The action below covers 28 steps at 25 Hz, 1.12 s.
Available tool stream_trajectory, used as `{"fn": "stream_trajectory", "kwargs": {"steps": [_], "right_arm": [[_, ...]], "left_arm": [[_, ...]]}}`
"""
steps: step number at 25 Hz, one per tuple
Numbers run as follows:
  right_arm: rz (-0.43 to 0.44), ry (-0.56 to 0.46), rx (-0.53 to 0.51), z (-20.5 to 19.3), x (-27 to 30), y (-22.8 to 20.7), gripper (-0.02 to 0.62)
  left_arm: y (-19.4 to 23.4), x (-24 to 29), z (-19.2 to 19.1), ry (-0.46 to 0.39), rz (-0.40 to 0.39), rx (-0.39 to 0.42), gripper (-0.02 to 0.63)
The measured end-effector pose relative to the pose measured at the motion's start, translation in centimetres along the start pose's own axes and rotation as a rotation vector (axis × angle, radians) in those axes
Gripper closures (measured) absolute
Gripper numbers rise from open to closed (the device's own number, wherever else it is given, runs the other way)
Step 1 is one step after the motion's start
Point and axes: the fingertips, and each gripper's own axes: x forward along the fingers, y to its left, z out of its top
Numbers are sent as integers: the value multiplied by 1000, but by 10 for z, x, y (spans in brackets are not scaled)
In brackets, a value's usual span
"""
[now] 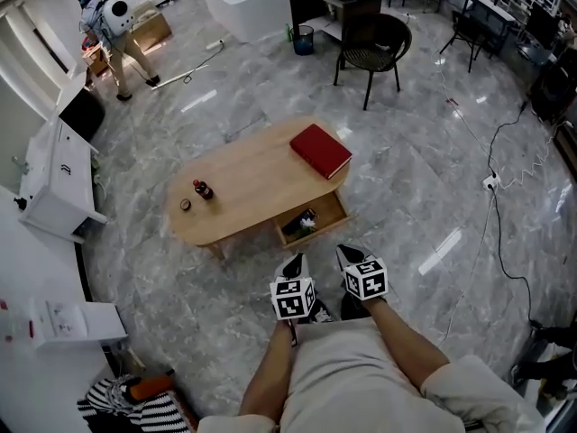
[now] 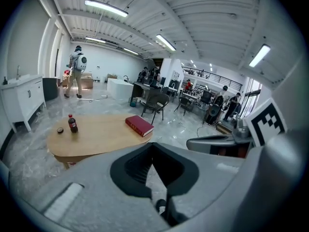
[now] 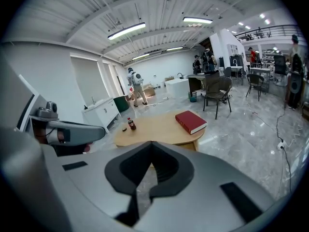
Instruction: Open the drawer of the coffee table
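The oval wooden coffee table (image 1: 243,183) stands on the marble floor ahead of me. Its drawer (image 1: 317,216) on the near side is pulled out, with small items inside. On the top lie a red book (image 1: 320,150), a small cola bottle (image 1: 202,189) and a round cap (image 1: 185,204). My left gripper (image 1: 293,265) and right gripper (image 1: 348,256) hang side by side close to my body, short of the drawer, touching nothing. Both are shut and empty. The left gripper view shows the table (image 2: 96,137) beyond the closed left gripper (image 2: 152,147); the right gripper view shows the book (image 3: 191,121) beyond the closed right gripper (image 3: 152,144).
A black chair (image 1: 374,48) stands beyond the table, near a white block (image 1: 248,5) and a desk. A white cabinet (image 1: 54,183) lines the left wall. A cable and socket (image 1: 491,183) lie on the floor at right. A person (image 1: 113,30) walks far off.
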Motion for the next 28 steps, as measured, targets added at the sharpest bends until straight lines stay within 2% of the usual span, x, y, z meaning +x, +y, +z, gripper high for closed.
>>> {"fn": "stream_trajectory", "kwargs": {"steps": [3, 12, 16, 28], "right_arm": [[-3, 1, -9, 1, 0, 4, 580], [-13, -1, -3, -3, 2, 2, 580], [-12, -2, -1, -1, 4, 3, 580], [-33, 27, 2, -8, 7, 6, 580]], "left_arm": [[3, -1, -1, 6, 0, 33, 596], [4, -1, -1, 2, -12, 39, 595], [8, -1, -2, 20, 18, 55, 595], [27, -5, -8, 40, 85, 33, 595]]}}
